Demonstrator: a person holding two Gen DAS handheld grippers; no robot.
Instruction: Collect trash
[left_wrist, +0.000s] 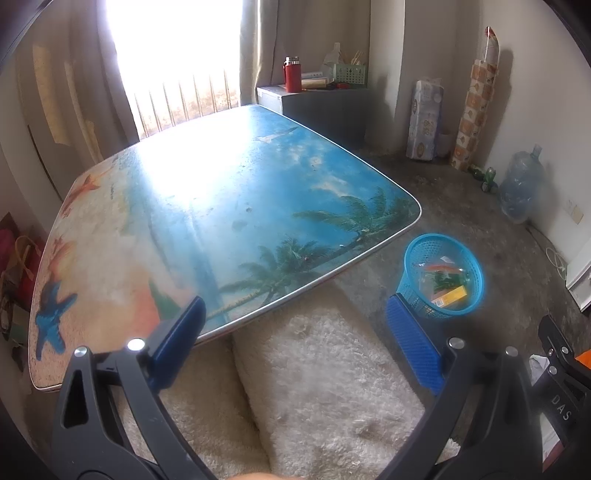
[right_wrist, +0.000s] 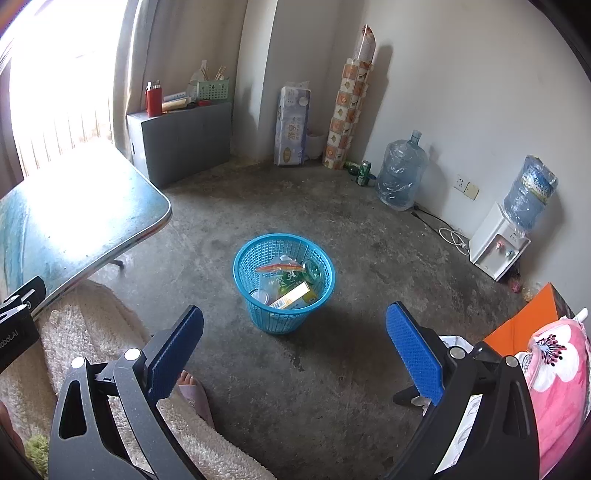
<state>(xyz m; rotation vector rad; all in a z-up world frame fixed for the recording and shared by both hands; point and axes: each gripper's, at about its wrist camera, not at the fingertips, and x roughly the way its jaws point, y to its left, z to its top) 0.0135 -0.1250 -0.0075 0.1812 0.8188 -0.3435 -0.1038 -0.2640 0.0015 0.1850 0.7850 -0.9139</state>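
A blue mesh basket (right_wrist: 284, 317) stands on the concrete floor, holding trash (right_wrist: 291, 282): a yellow carton, a green can, clear wrappers and a cup. The same basket (left_wrist: 417, 291) shows at the right of the left wrist view, beside the table corner. My right gripper (right_wrist: 295, 347) hangs open just in front of the basket, nothing between its blue pads. My left gripper (left_wrist: 295, 332) is open too, over the near edge of the beach-print table (left_wrist: 229, 192), with nothing in it. No loose trash shows on the tabletop.
A fluffy cream blanket (left_wrist: 317, 387) lies below the table edge. A person's foot (right_wrist: 192, 391) rests on the floor near my right gripper. Grey cabinet (right_wrist: 184, 140), water jugs (right_wrist: 400, 173), a dispenser (right_wrist: 498, 247) and a wall cable line the far side. Pink cloth (right_wrist: 561, 369) sits right.
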